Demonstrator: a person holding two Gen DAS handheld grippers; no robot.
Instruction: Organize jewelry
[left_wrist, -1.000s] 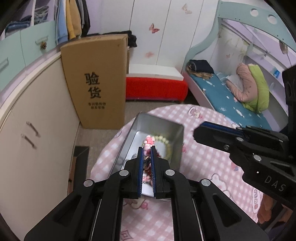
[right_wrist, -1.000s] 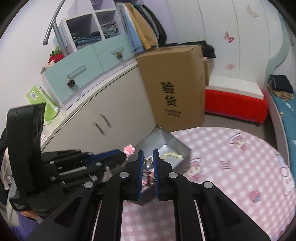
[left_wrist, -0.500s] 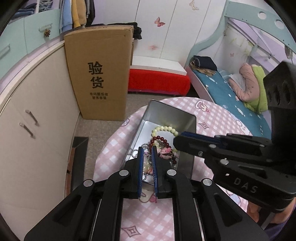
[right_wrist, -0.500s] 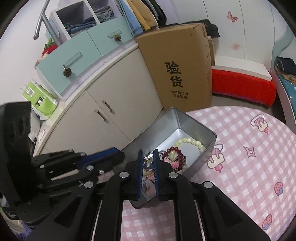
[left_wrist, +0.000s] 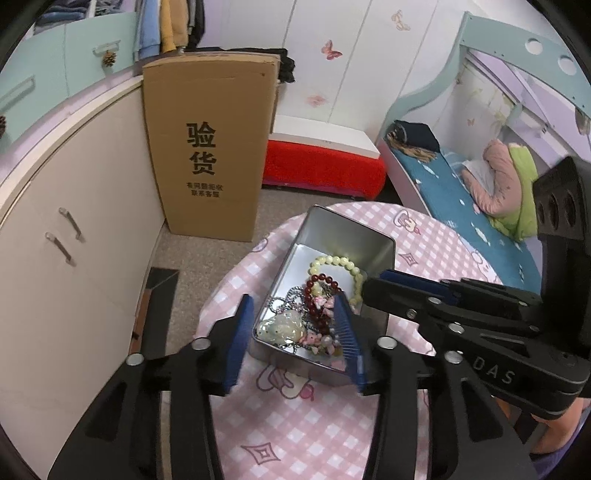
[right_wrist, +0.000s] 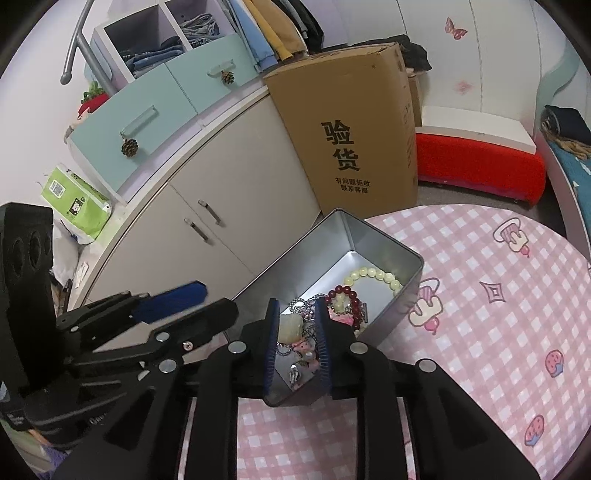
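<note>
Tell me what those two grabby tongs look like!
Both are black plastic, with two long arms and round silver bolts. The left tongs and right tongs have ridged blue pads inside their tips. The right one's side says "DAS" in pale letters, and its boxy black back has round holes.

silver tin (left_wrist: 343, 236) on pink checked tablecloth (left_wrist: 295, 435).

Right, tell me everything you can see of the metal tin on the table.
The tin is a plain rectangular box of dull silver metal with rounded corners and no lid in view. It sits upright on the pink checked tablecloth, near the table's edge by the cabinets. Inside lie a pale yellow bead bracelet, a dark red bead bracelet, silver chain, a pale stone pendant and pink pieces. Both tools hover at its near end.
</note>
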